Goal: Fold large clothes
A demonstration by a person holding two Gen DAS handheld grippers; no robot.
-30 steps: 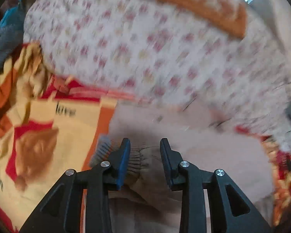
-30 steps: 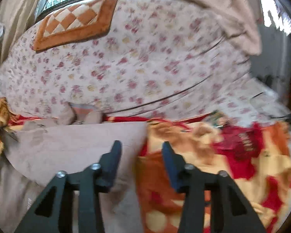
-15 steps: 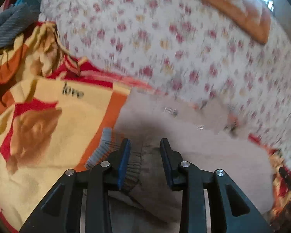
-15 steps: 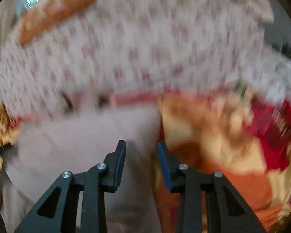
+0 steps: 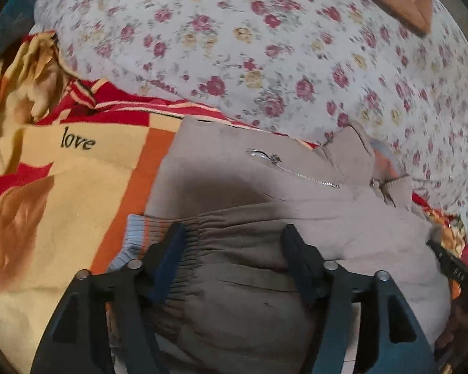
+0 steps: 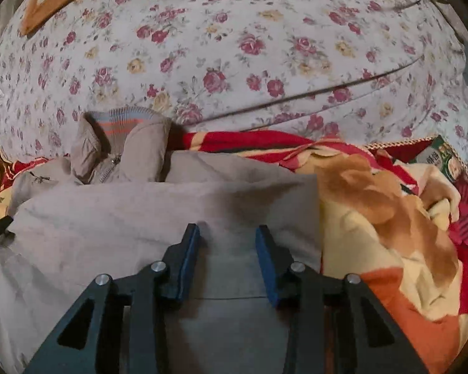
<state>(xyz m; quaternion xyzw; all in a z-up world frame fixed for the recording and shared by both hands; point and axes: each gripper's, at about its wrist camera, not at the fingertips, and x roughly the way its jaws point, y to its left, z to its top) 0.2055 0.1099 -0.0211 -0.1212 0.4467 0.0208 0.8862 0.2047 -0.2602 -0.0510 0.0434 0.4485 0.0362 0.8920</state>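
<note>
Hovering low over the taupe jacket [image 5: 234, 168], the left gripper [image 5: 231, 243] has its jaws spread wide, straddling the ribbed cuff [image 5: 184, 249] of a sleeve without closing on it; the cuff's pale grey-blue edge pokes out just beside the left finger. The right gripper [image 6: 227, 243] is spread too, its blue-padded fingers [image 6: 188, 249] resting apart on the smooth folded cloth of the same jacket [image 6: 140, 212] — nothing pinched between them.

The jacket lies across the bed, sleeve folded over its front, zipper [image 5: 299, 174] running up toward the collar [image 6: 121, 127], which stands crumpled at the far end with grey and orange striped ribbing showing inside. Under the jacket, and spilling out on both sides of it, is a red, orange and cream blanket [image 5: 62, 187] with the word "love" on it. Beyond the jacket's collar stretches a white floral sheet [image 6: 234, 46], and farther still an orange-bordered cushion [image 5: 399, 3] at the edge of view.
</note>
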